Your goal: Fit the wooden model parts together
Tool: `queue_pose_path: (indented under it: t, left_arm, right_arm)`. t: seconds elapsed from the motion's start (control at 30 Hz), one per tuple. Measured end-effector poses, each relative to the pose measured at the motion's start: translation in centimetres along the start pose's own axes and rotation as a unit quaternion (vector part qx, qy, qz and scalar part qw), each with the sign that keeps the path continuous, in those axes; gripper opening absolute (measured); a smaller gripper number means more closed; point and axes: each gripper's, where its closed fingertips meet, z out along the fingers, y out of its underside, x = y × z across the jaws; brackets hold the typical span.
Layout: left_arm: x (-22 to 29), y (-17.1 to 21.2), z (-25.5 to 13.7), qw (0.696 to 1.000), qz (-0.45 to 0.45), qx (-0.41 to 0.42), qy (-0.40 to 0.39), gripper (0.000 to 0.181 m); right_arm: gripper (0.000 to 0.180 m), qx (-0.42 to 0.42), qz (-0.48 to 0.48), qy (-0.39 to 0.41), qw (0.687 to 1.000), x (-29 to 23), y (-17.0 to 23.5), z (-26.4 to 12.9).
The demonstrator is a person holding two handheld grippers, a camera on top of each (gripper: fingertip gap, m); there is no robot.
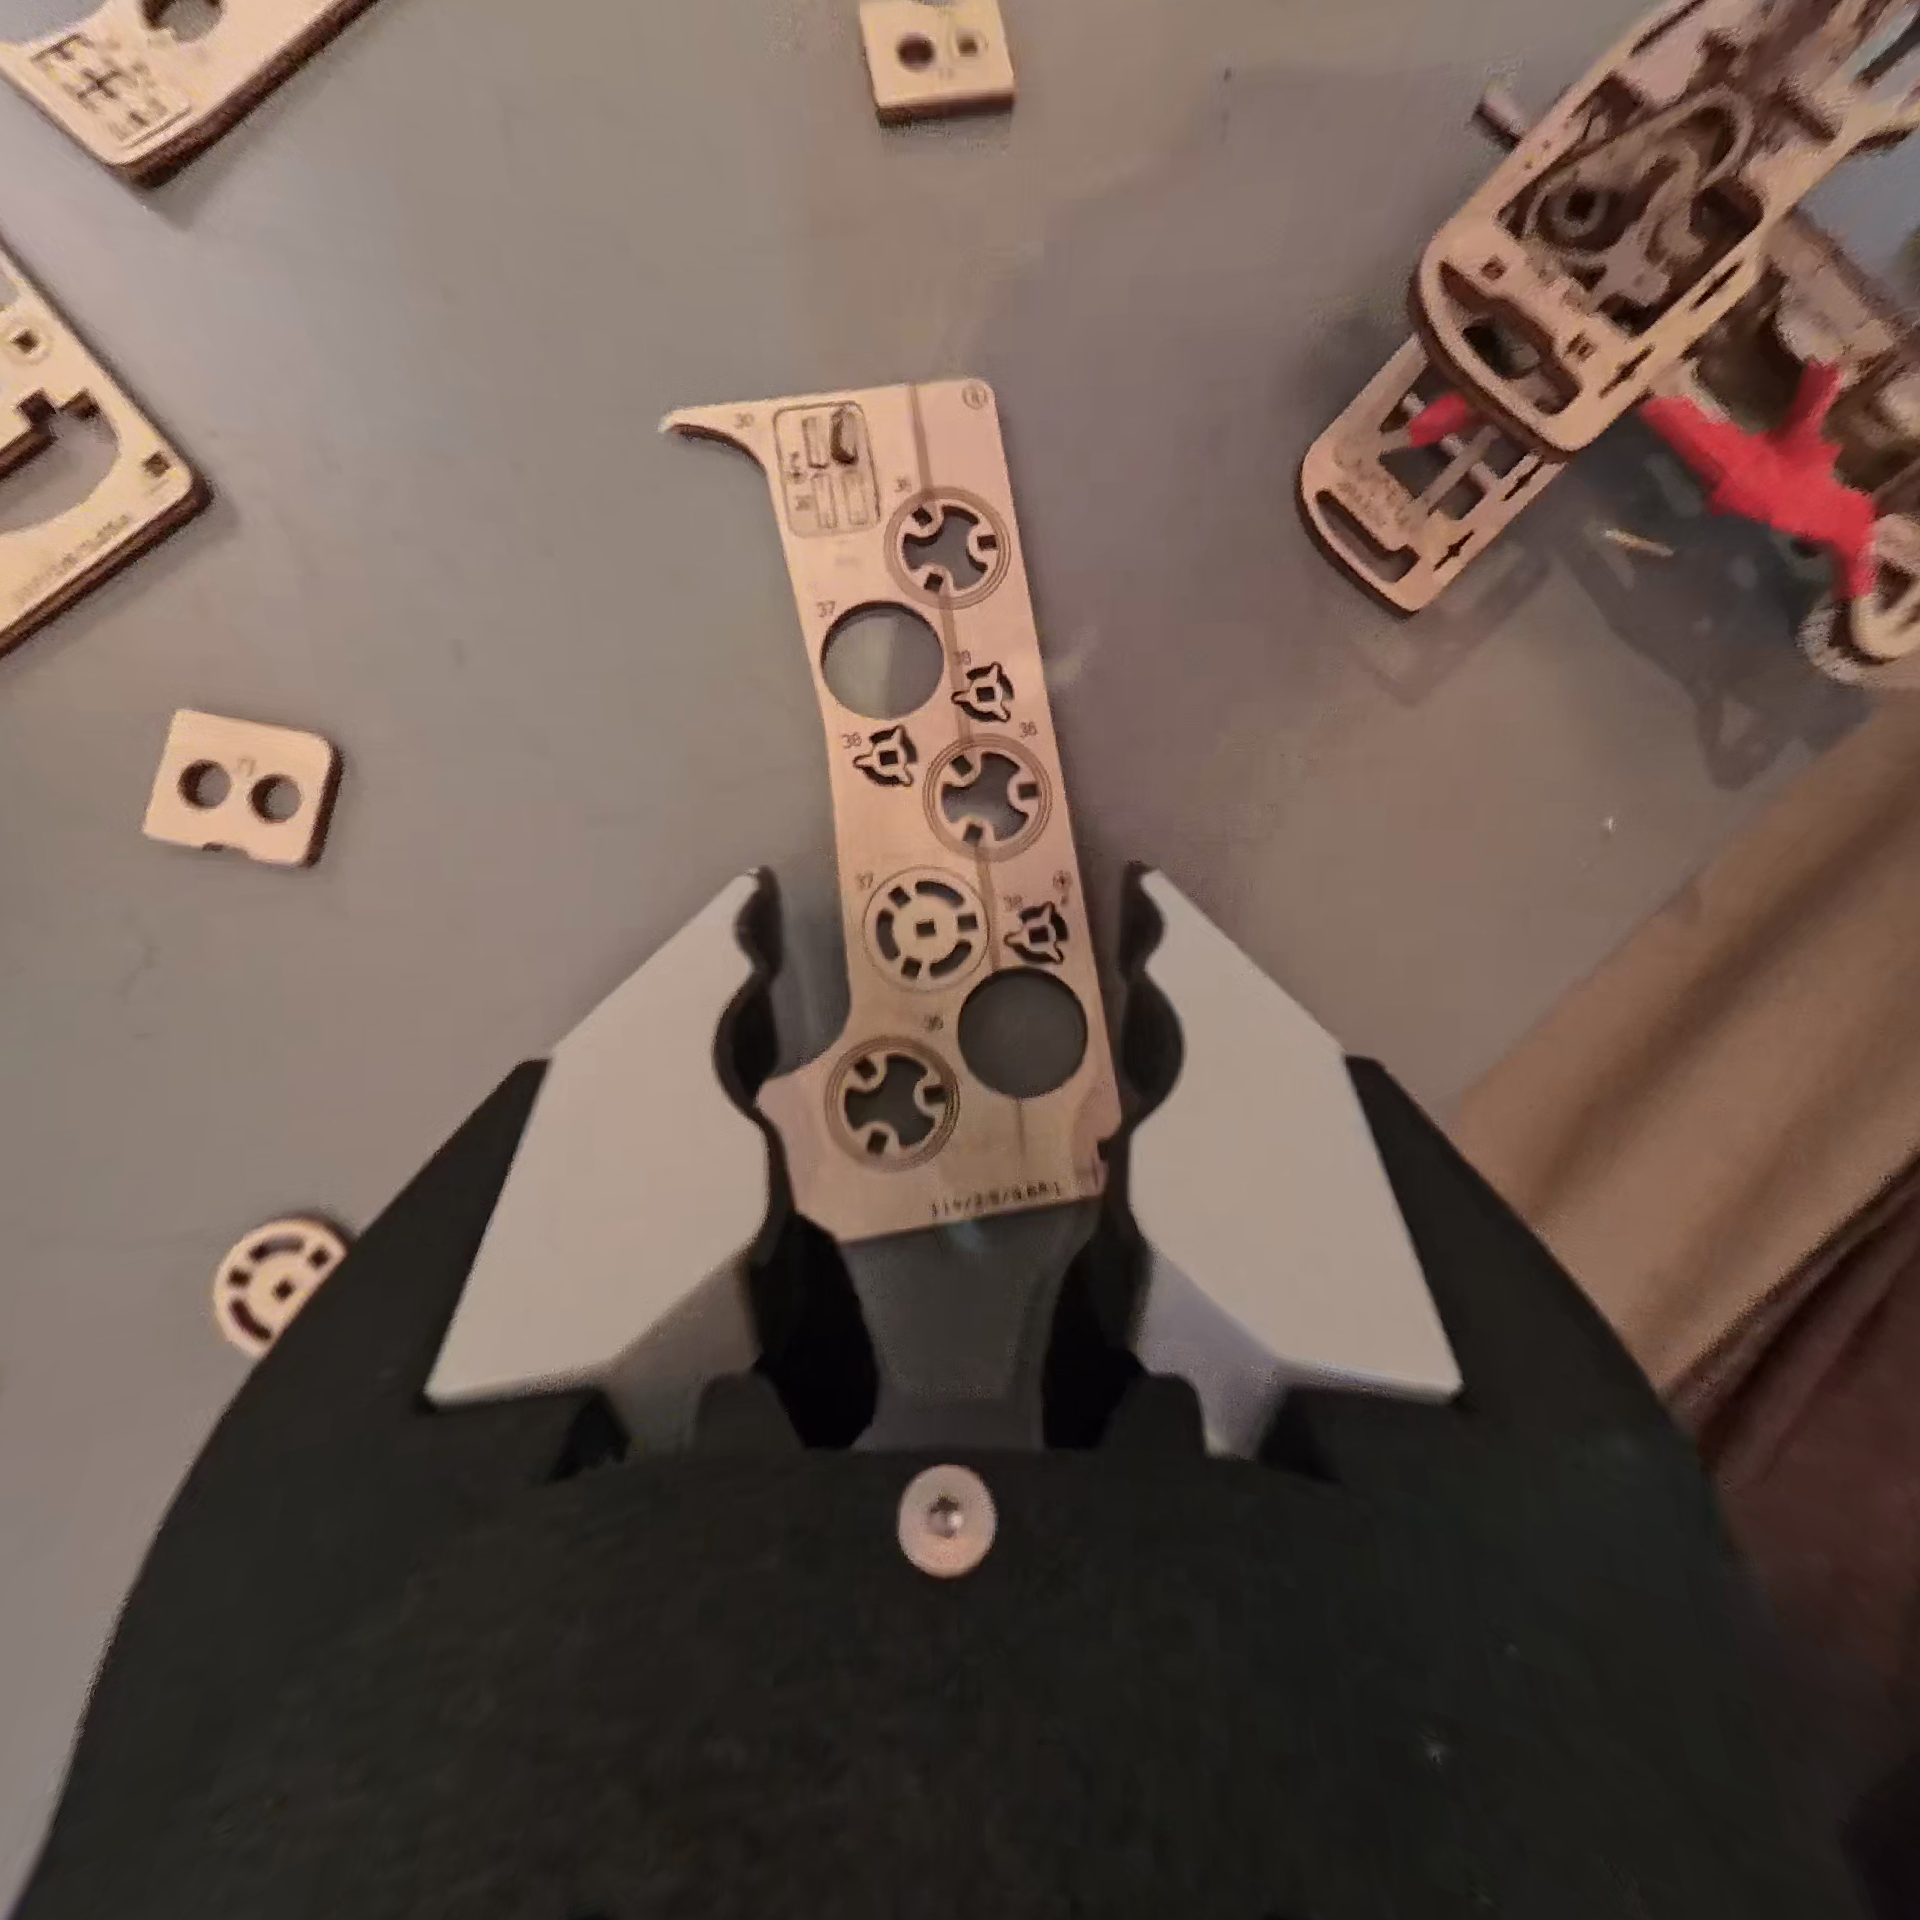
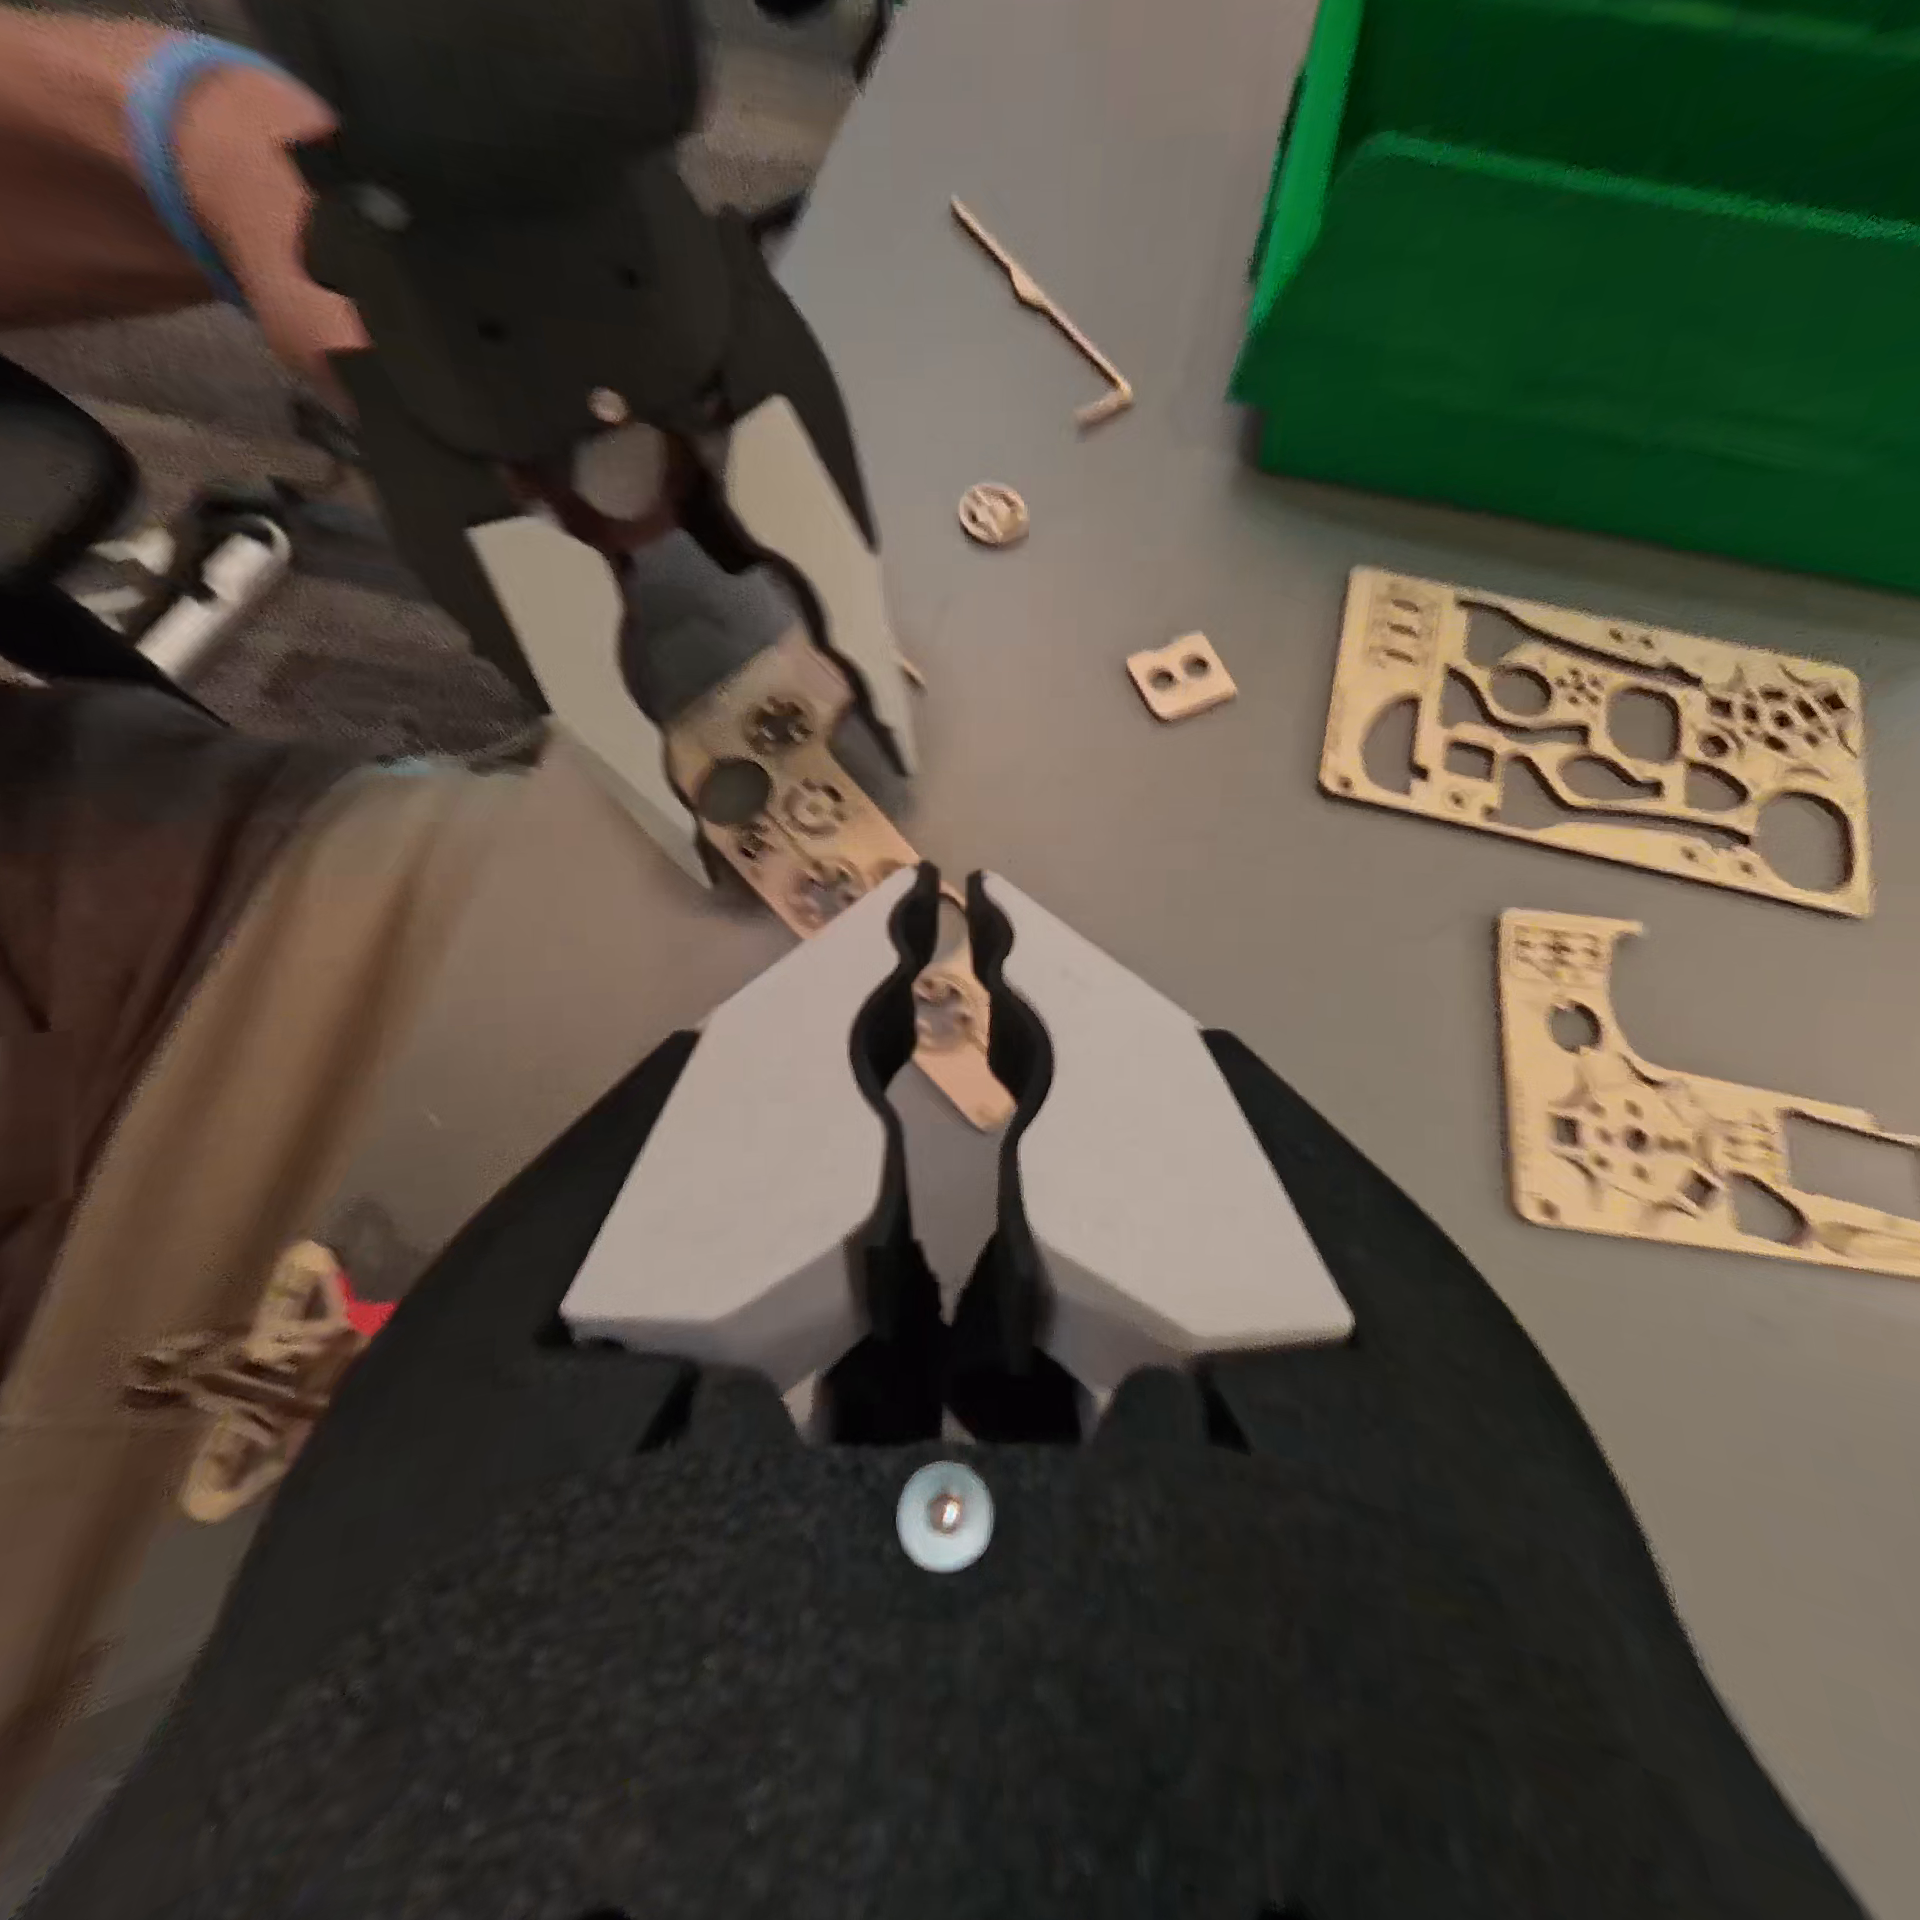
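Observation:
My left gripper is shut on the near end of a long wooden strip that carries round and star-shaped parts and has two empty round holes. It holds the strip out over the grey table. In the right wrist view the left gripper comes in from the upper left with the strip. My right gripper is almost shut with a narrow gap and holds nothing. It hovers over the strip's far end, which shows through the gap. A partly built wooden model with a red part stands at the far right.
Two small square two-hole pieces, a round disc and part sheets lie to the left. The right wrist view shows a green bin, two cut-out sheets and a thin hooked stick. A person's hand holds the left gripper. The left gripper's tips are roughly 11 cm from the right gripper's.

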Motion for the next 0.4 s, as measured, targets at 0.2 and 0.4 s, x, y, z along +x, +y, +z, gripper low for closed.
queue_pose_path:
  t: [0.2,0.4]
  left_arm:
    - [-1.9,3.9,-5.4,0.999,-0.030,0.015,-0.019,0.063]
    - [-2.8,8.0,-7.1,0.990,-0.118,-0.010,-0.070,0.044]
  right_arm:
    - [0.041,-0.074,0.042,-0.052,0.995,-5.6,-0.7,3.8]
    - [0.069,-0.203,-0.042,-0.034,0.978,-5.9,1.9,10.0]
